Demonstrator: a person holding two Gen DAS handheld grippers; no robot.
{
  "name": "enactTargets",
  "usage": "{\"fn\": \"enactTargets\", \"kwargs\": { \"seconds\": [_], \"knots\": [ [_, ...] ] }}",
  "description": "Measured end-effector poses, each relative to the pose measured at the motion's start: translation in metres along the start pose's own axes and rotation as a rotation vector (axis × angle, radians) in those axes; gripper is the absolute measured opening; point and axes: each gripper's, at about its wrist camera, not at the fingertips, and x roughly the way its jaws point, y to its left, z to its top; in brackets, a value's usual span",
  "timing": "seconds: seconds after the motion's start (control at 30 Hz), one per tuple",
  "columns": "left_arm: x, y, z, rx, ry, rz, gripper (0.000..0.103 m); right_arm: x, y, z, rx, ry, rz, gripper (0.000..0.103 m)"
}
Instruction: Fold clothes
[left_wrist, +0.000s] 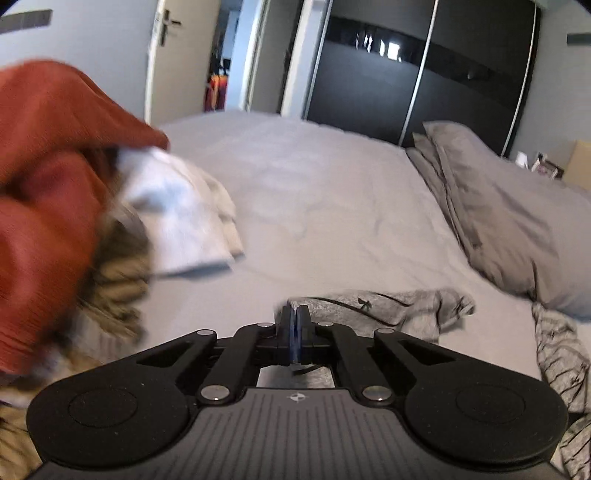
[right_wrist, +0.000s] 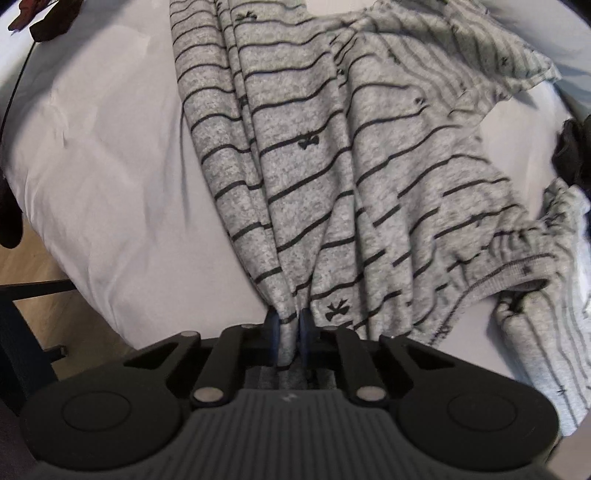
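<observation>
A grey garment with thin black stripes and small bow prints (right_wrist: 332, 166) lies crumpled on the pale bed sheet (right_wrist: 110, 166). My right gripper (right_wrist: 290, 325) points down at it and is shut on a bunched fold of the cloth, which runs up between the pads. In the left wrist view part of the same grey cloth (left_wrist: 388, 310) lies just beyond my left gripper (left_wrist: 294, 314). Its blue pads are pressed together, and I see no cloth between them. More striped fabric (left_wrist: 561, 354) trails at the right edge.
A blurred pile at the left holds a rust-red garment (left_wrist: 44, 184), a folded white piece (left_wrist: 177, 214) and beige cloth (left_wrist: 118, 280). Grey pillows (left_wrist: 498, 206) lie at the right, a dark wardrobe (left_wrist: 424, 74) behind. The bed's edge and wooden floor (right_wrist: 22, 258) show at the left.
</observation>
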Motion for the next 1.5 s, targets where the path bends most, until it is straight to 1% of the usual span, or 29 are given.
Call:
{"fn": "enactTargets", "kwargs": {
  "seconds": [0.13,0.23,0.3,0.37,0.5,0.57,0.67,0.77,0.83,0.9,0.93,1.07,1.13,1.2,1.37,1.5],
  "knots": [
    [-0.038,0.032,0.018,-0.041,-0.033,0.052,0.0,-0.025,-0.01,-0.005,0.035,-0.078,-0.119,0.011],
    [-0.069,0.055,0.034,-0.065,-0.064,0.086,0.0,-0.052,-0.022,-0.009,0.115,-0.159,-0.181,0.01],
    [-0.097,0.07,0.046,-0.076,-0.096,0.092,0.0,-0.069,-0.029,-0.013,0.161,-0.211,-0.233,0.009],
    [-0.123,0.084,0.058,-0.09,-0.118,0.093,0.0,-0.089,-0.026,-0.015,0.193,-0.267,-0.293,0.007],
    [-0.176,0.106,0.071,-0.096,-0.149,0.103,0.0,-0.115,-0.038,-0.007,0.221,-0.358,-0.372,0.006],
    [-0.205,0.12,0.072,-0.091,-0.156,0.121,0.0,-0.125,-0.036,-0.006,0.215,-0.386,-0.366,0.006],
    [-0.249,0.145,0.067,-0.092,-0.173,0.148,0.0,-0.133,-0.028,-0.01,0.189,-0.401,-0.307,0.006],
    [-0.294,0.175,0.053,-0.127,-0.197,0.172,0.0,-0.139,-0.016,-0.018,0.147,-0.385,-0.231,0.006],
    [-0.318,0.195,0.039,-0.135,-0.189,0.195,0.0,-0.141,-0.002,-0.022,0.102,-0.36,-0.18,0.006],
    [-0.331,0.214,0.021,-0.119,-0.15,0.224,0.0,-0.137,0.013,-0.025,0.051,-0.325,-0.135,0.006],
    [-0.331,0.223,0.01,-0.109,-0.111,0.247,0.0,-0.131,0.022,-0.025,0.019,-0.299,-0.119,0.006],
    [-0.311,0.257,-0.03,-0.125,0.094,0.332,0.0,-0.1,0.056,-0.027,-0.105,-0.189,-0.051,0.006],
    [-0.299,0.266,-0.047,-0.095,0.19,0.381,0.0,-0.082,0.07,-0.029,-0.143,-0.137,-0.016,0.006],
    [-0.287,0.267,-0.06,-0.045,0.266,0.418,0.0,-0.065,0.079,-0.034,-0.168,-0.092,0.008,0.006],
    [-0.259,0.256,-0.077,0.096,0.378,0.464,0.0,-0.032,0.099,-0.047,-0.217,0.025,0.076,0.006],
    [-0.24,0.245,-0.086,0.189,0.461,0.503,0.0,-0.018,0.105,-0.054,-0.24,0.078,0.08,0.006]
  ]
}}
